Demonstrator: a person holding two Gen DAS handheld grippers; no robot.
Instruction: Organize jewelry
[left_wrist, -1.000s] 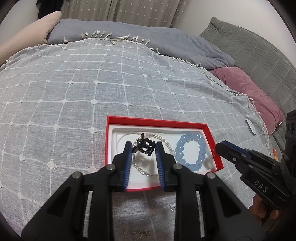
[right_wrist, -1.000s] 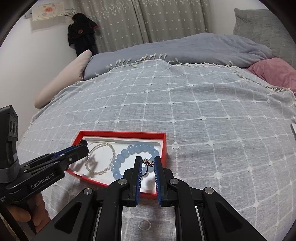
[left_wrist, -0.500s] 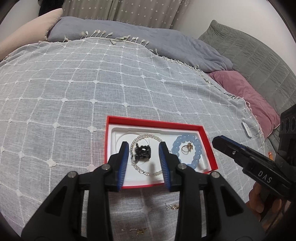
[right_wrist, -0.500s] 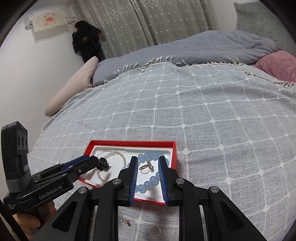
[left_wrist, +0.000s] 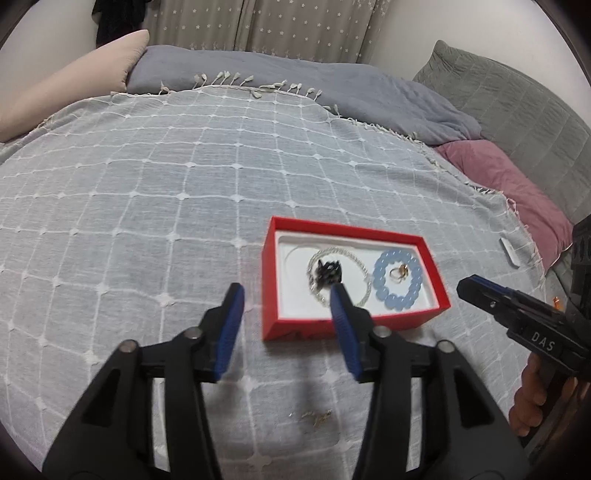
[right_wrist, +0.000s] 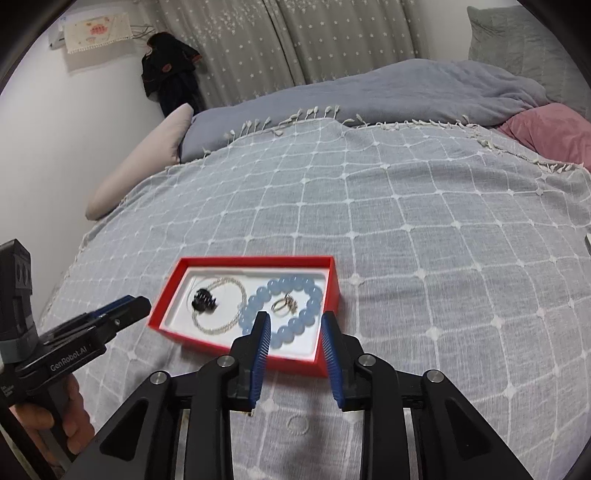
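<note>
A red box (left_wrist: 271, 295) (right_wrist: 330, 363) with a white lining lies on the bedspread. In it lie a clear bead bracelet (left_wrist: 356, 258) (right_wrist: 236, 282), a black hair clip (left_wrist: 328, 271) (right_wrist: 203, 300), a blue bead bracelet (left_wrist: 397, 299) (right_wrist: 284, 338) and a gold ring (left_wrist: 399, 272) (right_wrist: 284, 304). My left gripper (left_wrist: 286, 295) (right_wrist: 133, 301) is open and empty, near the box's left front corner. My right gripper (right_wrist: 293, 323) (left_wrist: 469, 286) is open and empty, above the box's near edge.
Small gold pieces (left_wrist: 317, 416) lie on the bedspread in front of the box, and a small pale bead ring (right_wrist: 298, 424) lies below my right gripper. A white tag (left_wrist: 509, 251) lies at the right edge. Pillows and a grey duvet lie at the back.
Both grippers opened wider and drew back from the box. The hair clip and the ring, let go earlier, stay inside the bracelets. The left gripper shifted to the left.
</note>
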